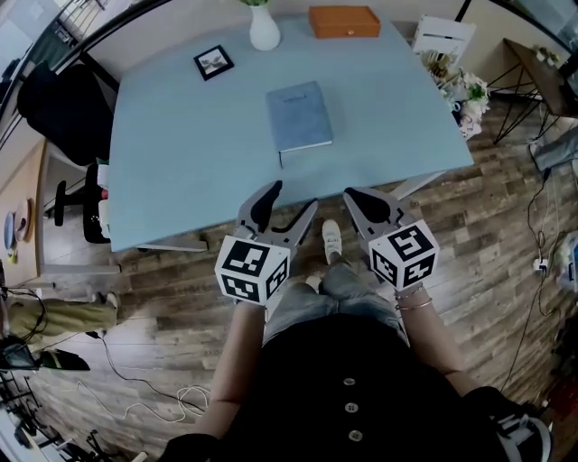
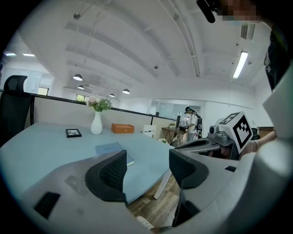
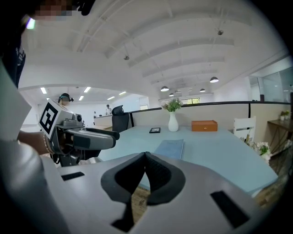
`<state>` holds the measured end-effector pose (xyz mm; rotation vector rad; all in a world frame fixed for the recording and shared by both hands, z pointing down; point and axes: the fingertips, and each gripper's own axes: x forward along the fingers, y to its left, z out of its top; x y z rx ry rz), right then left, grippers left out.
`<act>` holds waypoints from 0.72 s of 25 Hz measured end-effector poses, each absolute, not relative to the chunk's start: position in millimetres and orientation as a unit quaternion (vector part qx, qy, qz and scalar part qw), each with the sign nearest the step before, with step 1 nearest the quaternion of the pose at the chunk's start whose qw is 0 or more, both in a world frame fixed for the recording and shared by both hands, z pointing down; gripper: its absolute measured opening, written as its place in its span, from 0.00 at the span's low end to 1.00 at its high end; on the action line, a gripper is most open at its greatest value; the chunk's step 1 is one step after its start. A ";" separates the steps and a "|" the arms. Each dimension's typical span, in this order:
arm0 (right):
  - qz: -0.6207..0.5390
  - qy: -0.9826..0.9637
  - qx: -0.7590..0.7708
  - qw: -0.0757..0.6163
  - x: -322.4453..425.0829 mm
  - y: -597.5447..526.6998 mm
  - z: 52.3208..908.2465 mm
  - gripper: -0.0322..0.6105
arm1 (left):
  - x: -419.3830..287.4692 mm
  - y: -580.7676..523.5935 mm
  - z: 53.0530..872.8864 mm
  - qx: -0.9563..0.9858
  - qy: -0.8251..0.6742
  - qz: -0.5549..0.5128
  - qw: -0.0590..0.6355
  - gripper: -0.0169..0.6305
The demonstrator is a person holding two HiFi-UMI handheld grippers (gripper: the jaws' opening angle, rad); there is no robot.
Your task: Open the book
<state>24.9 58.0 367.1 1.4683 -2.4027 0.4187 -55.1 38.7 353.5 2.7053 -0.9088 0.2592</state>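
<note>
A closed blue-grey book (image 1: 298, 115) lies flat on the light blue table (image 1: 181, 153), a little right of the table's middle. Both grippers hover off the near edge, above the floor and short of the book. My left gripper (image 1: 293, 196) is open, with nothing between its jaws. My right gripper (image 1: 350, 195) is shut and empty, its pads meeting. The left gripper view has the book (image 2: 112, 150) beyond the open left gripper (image 2: 147, 167), with the right gripper (image 2: 215, 141) at the side. In the right gripper view the book (image 3: 170, 148) lies ahead of the shut right gripper (image 3: 145, 157).
At the table's far edge stand a white vase (image 1: 264, 27) with flowers and an orange box (image 1: 343, 21); a small black picture frame (image 1: 213, 61) lies at the far left. A black chair (image 1: 54, 99) is left of the table, and a white chair (image 1: 442, 36) and flowers (image 1: 468, 95) right.
</note>
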 end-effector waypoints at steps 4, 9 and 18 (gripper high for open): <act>0.150 -0.835 0.508 0.149 30.4 42.0 369.9 0.05 | -49.7 21.1 358.4 0.933 -0.316 0.092 0.144 0.45; 0.153 -0.838 0.501 0.154 40.2 14.2 374.8 0.05 | -34.9 -10.5 360.8 0.933 -0.317 0.091 0.146 0.45; 0.161 -0.844 0.488 0.156 67.4 -44.7 374.5 0.05 | 4.6 -69.8 361.5 0.932 -0.314 0.099 0.150 0.45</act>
